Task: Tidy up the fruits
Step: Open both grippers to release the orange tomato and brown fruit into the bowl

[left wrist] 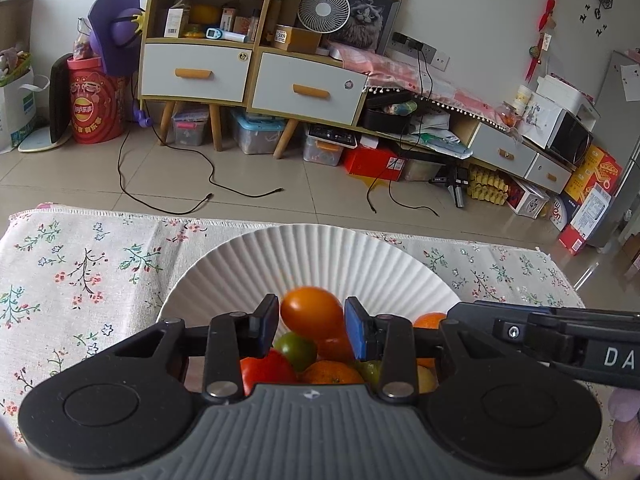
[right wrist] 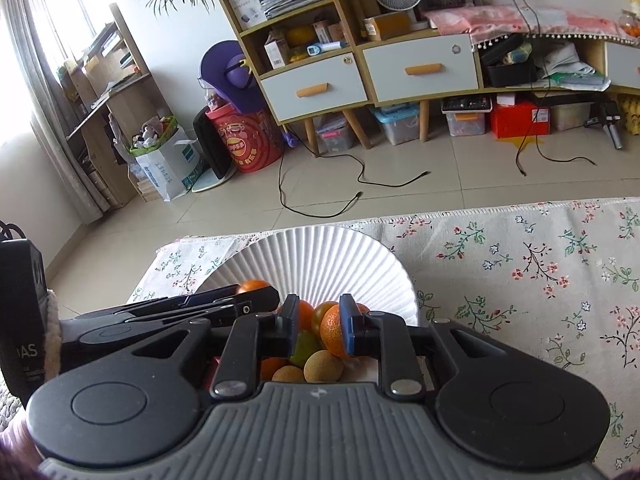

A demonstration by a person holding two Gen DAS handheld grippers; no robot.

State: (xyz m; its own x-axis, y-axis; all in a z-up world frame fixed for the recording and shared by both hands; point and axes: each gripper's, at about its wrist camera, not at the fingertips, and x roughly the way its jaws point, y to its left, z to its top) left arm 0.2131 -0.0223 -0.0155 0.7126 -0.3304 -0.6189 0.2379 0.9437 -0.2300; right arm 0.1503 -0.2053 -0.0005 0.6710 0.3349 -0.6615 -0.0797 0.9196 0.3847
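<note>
2 grippers over the plate: left gripper clasps an orange tomato, right gripper pinches a tangerine; best lowered gently before letting go.

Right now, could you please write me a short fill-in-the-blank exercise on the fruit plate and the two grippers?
1. The fruits lie piled on a ribbed plate whose colour is ____.
2. The left gripper holds an oval fruit whose colour is ____.
3. The right gripper is shut on a ____.
4. The tablecloth under the plate is printed with small ____.

Missing words: white; orange; mandarin; flowers
</note>
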